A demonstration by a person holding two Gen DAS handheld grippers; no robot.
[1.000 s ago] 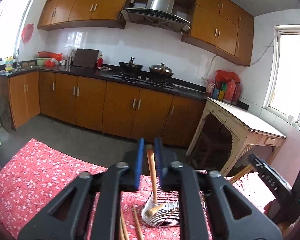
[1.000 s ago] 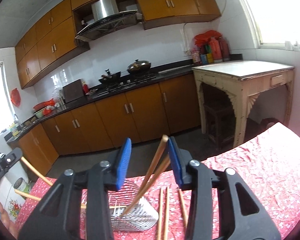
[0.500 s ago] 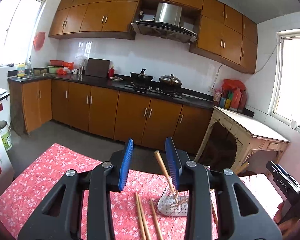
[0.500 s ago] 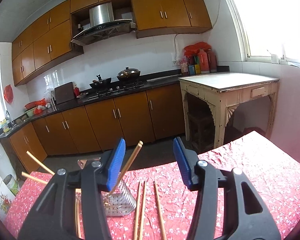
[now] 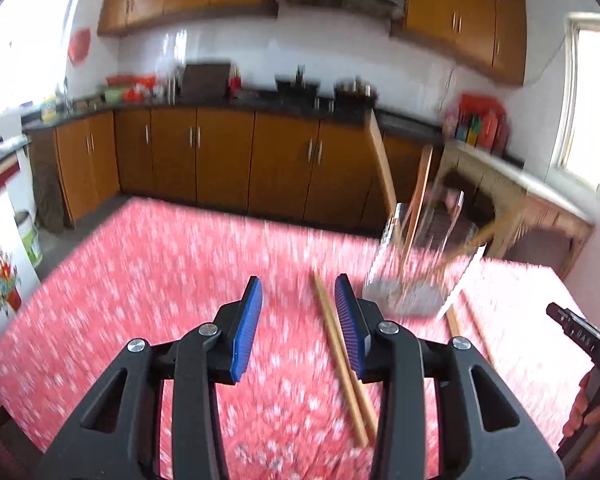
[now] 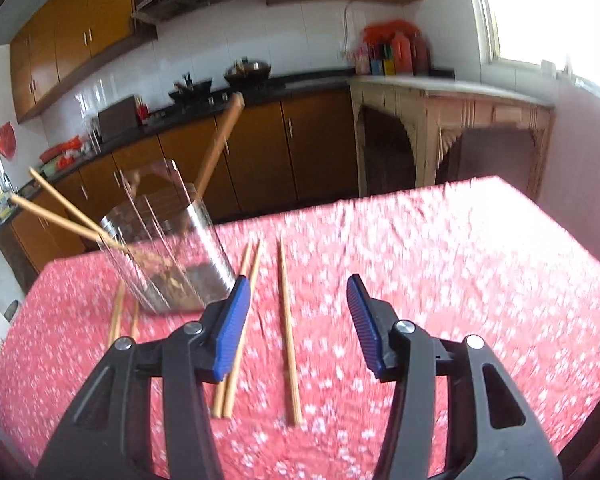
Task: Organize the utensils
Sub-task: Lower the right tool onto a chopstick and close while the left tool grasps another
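A metal wire utensil holder [image 5: 416, 268] [image 6: 168, 256] stands on the red floral tablecloth with several wooden chopsticks leaning in it. My left gripper [image 5: 298, 320] is open and empty above the cloth; a pair of chopsticks [image 5: 340, 356] lies just inside its right finger. My right gripper [image 6: 296, 320] is open and empty; a single chopstick [image 6: 289, 332] lies between its fingers on the cloth, and a pair [image 6: 240, 328] lies by its left finger. More chopsticks [image 6: 118, 316] lie left of the holder.
The red cloth [image 6: 440, 260] covers the table to its edges. Brown kitchen cabinets [image 5: 220, 160] run along the back. A worn white side table [image 6: 452, 120] stands at the right. The other gripper's body [image 5: 580, 332] shows at the right edge of the left wrist view.
Both grippers let go of their chopsticks, which now lean in the holder. Both jaws opened wide, and both grippers pulled back and tilted down toward the chopsticks on the cloth.
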